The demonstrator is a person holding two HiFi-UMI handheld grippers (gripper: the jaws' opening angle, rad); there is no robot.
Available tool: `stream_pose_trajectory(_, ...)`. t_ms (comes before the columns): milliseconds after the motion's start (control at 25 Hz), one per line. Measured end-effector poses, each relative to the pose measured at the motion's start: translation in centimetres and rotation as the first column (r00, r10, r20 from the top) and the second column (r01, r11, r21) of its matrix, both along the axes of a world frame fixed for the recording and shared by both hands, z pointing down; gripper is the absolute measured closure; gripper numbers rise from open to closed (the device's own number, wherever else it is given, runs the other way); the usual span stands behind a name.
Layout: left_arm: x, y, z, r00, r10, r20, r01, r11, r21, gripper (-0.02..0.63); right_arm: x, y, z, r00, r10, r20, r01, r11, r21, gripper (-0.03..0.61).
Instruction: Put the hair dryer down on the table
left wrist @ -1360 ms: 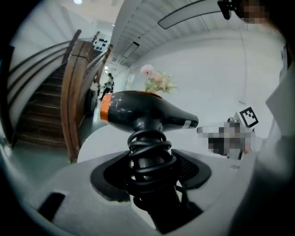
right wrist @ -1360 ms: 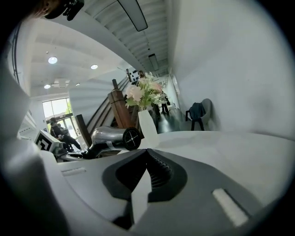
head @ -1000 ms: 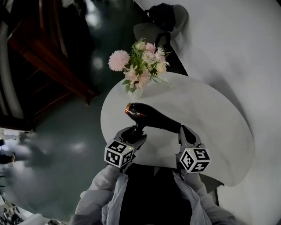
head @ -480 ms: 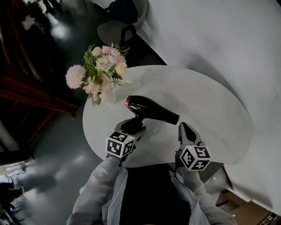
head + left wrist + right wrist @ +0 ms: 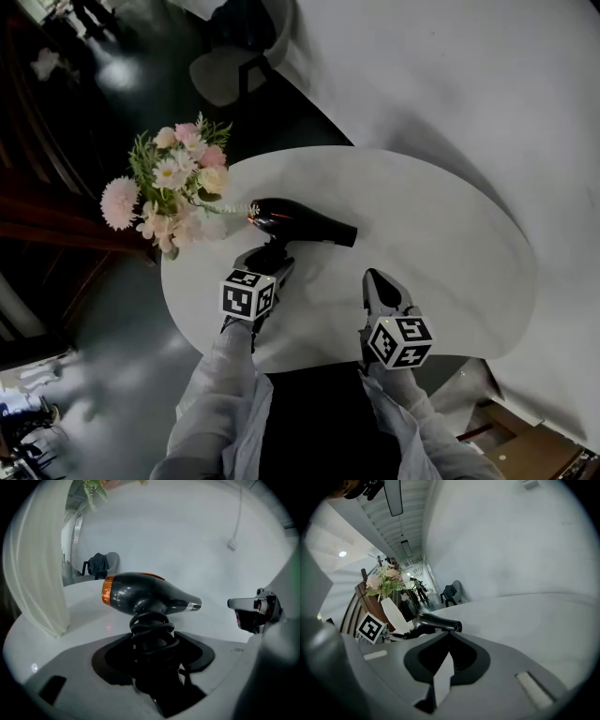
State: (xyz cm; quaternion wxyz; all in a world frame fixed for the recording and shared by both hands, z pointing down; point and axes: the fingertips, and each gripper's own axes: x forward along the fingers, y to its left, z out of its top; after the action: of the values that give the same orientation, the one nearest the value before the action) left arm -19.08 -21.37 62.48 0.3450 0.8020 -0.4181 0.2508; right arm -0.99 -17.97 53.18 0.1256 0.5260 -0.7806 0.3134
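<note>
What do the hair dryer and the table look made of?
Hair dryer: likely glossy dark plastic, going by its sharp highlights, with a shiny copper-coloured ring at the rear. Table: smooth, matt white top; stone, laminate or painted wood cannot be told.

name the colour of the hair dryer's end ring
Orange ring on the hair dryer; the left gripper view shows it best.
</note>
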Motion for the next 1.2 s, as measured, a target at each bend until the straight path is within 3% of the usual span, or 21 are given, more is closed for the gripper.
stream_pose_trajectory(120, 0.3, -0.8, 0.1, 1.000, 0.012, 0.028, -0.013, 1.000, 0.026, 0.339, 0.0, -0.5, 0.4, 1.000, -0.007, 0.003, 0.007, 1.000, -0.008, 0.569)
stream_pose_trajectory(320, 0.3, -1.2, 1.0, 0.987, 0.043, 0.155, -0.056, 0.995, 0.082, 0.336, -0.1, -0.9, 0.6, 1.000, -0.007, 0.016, 0.007, 1.000, -0.009, 0.569)
stream_pose_trajectory(640, -0.3, -0.7, -0.2, 0.982, 0.007, 0.188, -0.030, 0.993, 0.116, 0.309, 0.7, 0.4, -0.8, 1.000, 0.002, 0.020, -0.003, 1.000, 0.006, 0.569)
stream_pose_trajectory(800, -0.4, 0.6, -3.4, 0.990, -0.022, 0.141, -0.002, 0.986, 0.167, 0.296, 0.9, 1.3, -2.6, 0.999, -0.004, 0.042, 0.002, 0.999, 0.052, 0.569)
stream_pose_trajectory(1000, 0.3, 2.3, -9.0, 0.997, -0.077, 0.005, 0.074, 0.967, 0.244, 0.303, 1.7, 2.7, -4.7, 0.998, -0.015, 0.069, 0.008, 0.995, 0.098, 0.569)
stream_pose_trajectory(1200, 1.5, 4.1, -13.6, 0.994, -0.076, -0.080, 0.097, 0.948, 0.304, 0.387, 2.1, 3.2, -6.4, 0.996, -0.039, 0.084, 0.026, 0.989, 0.144, 0.569)
